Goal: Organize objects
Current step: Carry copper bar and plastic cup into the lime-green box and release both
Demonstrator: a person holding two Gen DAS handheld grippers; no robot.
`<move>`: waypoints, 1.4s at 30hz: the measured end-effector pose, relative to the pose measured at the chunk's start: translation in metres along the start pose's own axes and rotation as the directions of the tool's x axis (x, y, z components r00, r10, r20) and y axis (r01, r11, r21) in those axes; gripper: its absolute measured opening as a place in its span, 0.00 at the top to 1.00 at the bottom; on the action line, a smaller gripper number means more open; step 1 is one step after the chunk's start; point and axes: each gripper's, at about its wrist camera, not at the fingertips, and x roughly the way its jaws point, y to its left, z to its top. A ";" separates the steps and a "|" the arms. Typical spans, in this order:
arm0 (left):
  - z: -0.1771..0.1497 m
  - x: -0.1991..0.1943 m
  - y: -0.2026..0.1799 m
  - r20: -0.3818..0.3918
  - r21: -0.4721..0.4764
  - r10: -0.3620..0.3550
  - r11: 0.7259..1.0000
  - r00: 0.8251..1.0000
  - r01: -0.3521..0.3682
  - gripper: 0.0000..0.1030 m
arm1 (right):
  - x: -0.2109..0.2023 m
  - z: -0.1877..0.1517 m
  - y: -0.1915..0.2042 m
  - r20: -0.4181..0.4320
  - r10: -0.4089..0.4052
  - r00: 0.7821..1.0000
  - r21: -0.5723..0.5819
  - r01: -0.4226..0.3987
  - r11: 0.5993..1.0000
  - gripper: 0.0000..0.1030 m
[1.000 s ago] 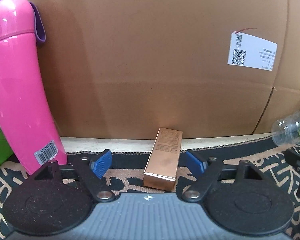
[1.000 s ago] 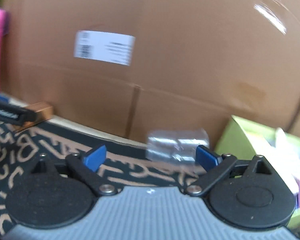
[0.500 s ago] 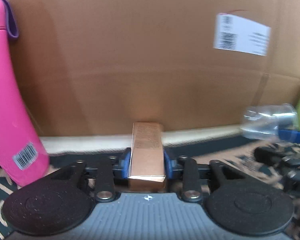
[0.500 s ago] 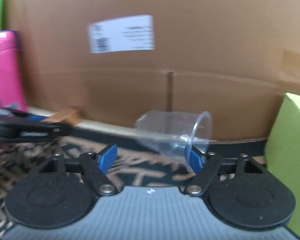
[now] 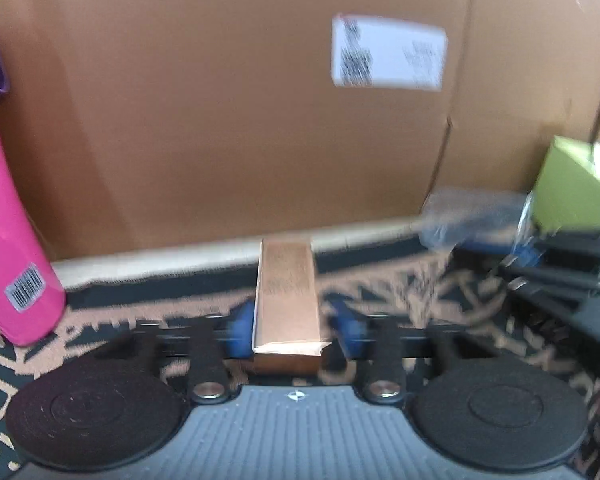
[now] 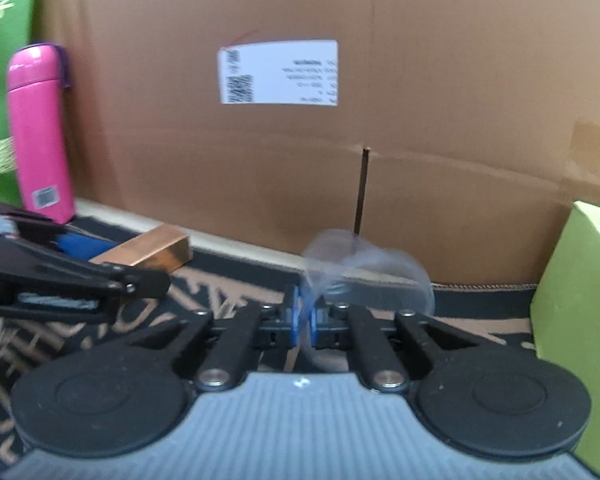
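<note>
A copper-coloured box (image 5: 287,296) lies lengthwise between the blue pads of my left gripper (image 5: 288,330), which is shut on it above the patterned mat (image 5: 440,300). It also shows in the right wrist view (image 6: 148,249). My right gripper (image 6: 305,320) is shut on the rim of a clear plastic cup (image 6: 366,270), which sticks out ahead of the fingers. In the left wrist view the cup (image 5: 472,216) is a blur at the right.
A pink bottle (image 5: 4,216) stands at the left, also in the right wrist view (image 6: 40,132). A large cardboard box (image 5: 260,120) walls the back. A lime green box (image 6: 576,320) stands at the right. A green bag (image 6: 0,60) is far left.
My left gripper closed on the copper box and has shifted right with it. My right gripper closed on the cup's rim and swung left.
</note>
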 end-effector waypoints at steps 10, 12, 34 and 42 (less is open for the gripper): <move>-0.038 -0.060 -0.039 -0.045 0.050 -0.127 0.990 0.991 0.130 0.67 | -0.085 -0.040 0.021 -0.001 0.061 0.998 -0.070 -0.061 0.996 0.83; -0.040 -0.065 -0.043 -0.035 0.058 -0.123 0.990 0.992 0.125 0.55 | -0.110 -0.050 0.024 0.009 0.101 0.995 -0.079 -0.100 0.992 0.58; -0.018 -0.032 -0.071 -0.029 0.110 -0.017 0.994 0.999 0.020 0.65 | -0.091 -0.039 -0.005 0.012 0.026 1.000 -0.023 -0.026 0.999 0.92; -0.020 -0.057 -0.085 -0.036 0.092 -0.094 0.991 0.995 0.097 0.68 | -0.113 -0.045 -0.013 0.074 0.038 0.997 0.050 -0.041 0.998 0.96</move>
